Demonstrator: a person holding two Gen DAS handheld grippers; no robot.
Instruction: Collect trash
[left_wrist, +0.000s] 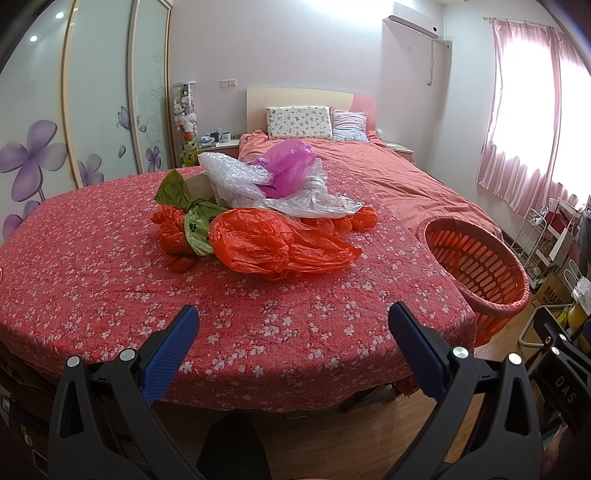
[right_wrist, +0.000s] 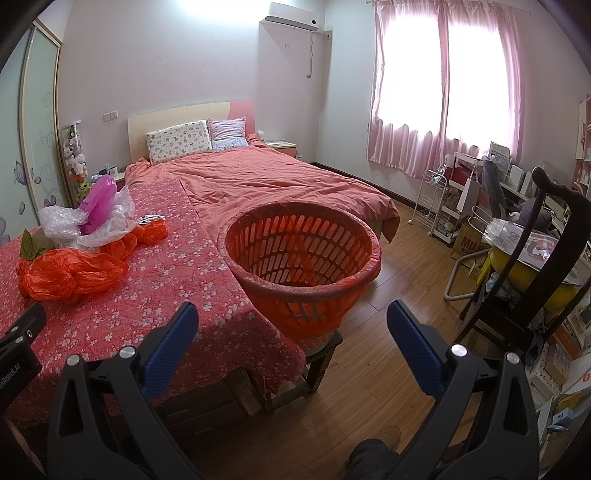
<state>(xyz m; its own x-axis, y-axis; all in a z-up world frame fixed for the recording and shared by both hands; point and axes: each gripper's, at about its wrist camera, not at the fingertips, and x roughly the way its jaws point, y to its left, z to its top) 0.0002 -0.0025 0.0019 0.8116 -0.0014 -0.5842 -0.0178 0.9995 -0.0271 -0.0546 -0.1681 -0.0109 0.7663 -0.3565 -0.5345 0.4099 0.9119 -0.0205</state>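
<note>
Both claws, left claw (left_wrist: 293, 325) and right claw (right_wrist: 291, 325), stand wide and empty. Plastic bags (left_wrist: 258, 221) lie mid-surface; the basket (right_wrist: 303, 254) waits off the surface's right edge for drop-off.

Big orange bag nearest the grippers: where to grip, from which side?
Probably the crumpled bulge of the orange bag facing the left gripper, approached from the near table edge. The film bunches into ridges there that open jaws can pinch; its far end is tied up with the green bag.

"DAS" on right gripper (left_wrist: 565, 387), seemingly "MUJ" on carton (right_wrist: 467, 242)
</note>
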